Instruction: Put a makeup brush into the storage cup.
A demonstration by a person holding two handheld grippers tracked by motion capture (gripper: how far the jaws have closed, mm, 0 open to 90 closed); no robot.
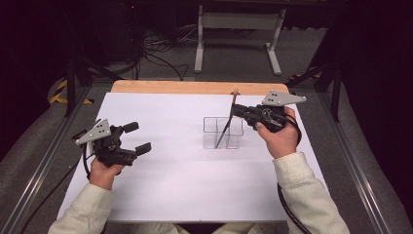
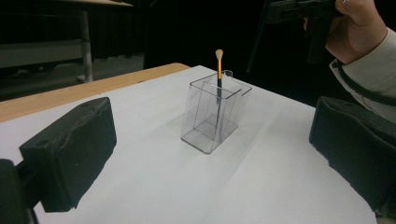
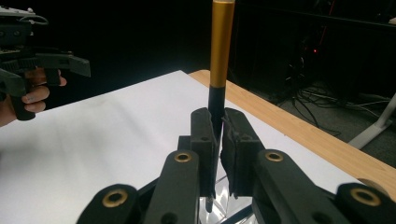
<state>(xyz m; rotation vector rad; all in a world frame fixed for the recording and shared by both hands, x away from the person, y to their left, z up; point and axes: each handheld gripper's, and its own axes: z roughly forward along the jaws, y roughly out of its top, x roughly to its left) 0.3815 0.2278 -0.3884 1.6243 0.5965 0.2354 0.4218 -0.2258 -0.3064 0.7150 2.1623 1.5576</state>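
At the table's left, the left gripper (image 1: pixel 127 140) hangs idle just above the white table (image 1: pixel 160 185), its jaws spread wide with nothing between them, well apart from the work; near the middle stands the clear organizer (image 1: pixel 223 133), a see-through box with dividers, upright on the sheet; a makeup brush (image 1: pixel 227 123) slants through it, lower end down in a compartment on the box's right side, gold ferrule and pale tip rising above the rim toward the far wooden edge; to the right, the right gripper (image 1: pixel 234 111) has its jaws clamped on the brush's black handle (image 3: pixel 215 109) just under the gold band, the brush's long axis running nearly upright between the pads. The right hand, by far the nearer, looks set either to seat the brush or draw it out along that slanted axis.
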